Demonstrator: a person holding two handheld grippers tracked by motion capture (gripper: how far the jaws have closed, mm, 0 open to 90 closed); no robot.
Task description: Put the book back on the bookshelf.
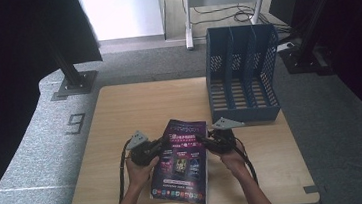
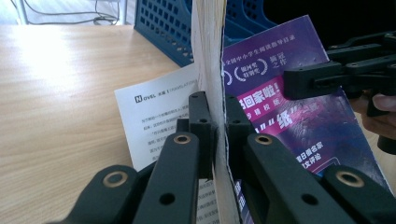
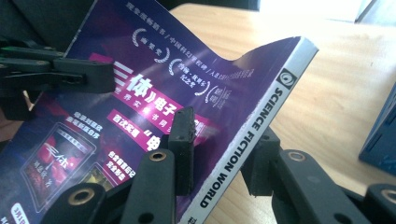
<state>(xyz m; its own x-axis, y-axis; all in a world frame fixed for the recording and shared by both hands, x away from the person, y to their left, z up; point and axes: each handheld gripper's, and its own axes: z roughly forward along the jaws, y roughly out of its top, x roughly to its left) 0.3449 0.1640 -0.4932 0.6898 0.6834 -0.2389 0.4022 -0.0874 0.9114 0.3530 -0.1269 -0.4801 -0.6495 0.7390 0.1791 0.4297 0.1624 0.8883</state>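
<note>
Because you clamp the magazine [image 1: 180, 160] by opposite edges, left gripper [image 2: 218, 135] on pages, right gripper [image 3: 218, 158] astride its spine, it lifts level toward the file rack [image 1: 241, 73].

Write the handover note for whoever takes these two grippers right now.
Left gripper: shut on the magazine, at its page edge.
Right gripper: jaws astride the spine edge, one on the cover, one beneath; shut on it.
Magazine: held between both above the table, near edge low.
File rack: at the table's far right corner, slots free.
Done: magazine gripped and partly lifted.
Left: probably stand it in a rack slot.
</note>
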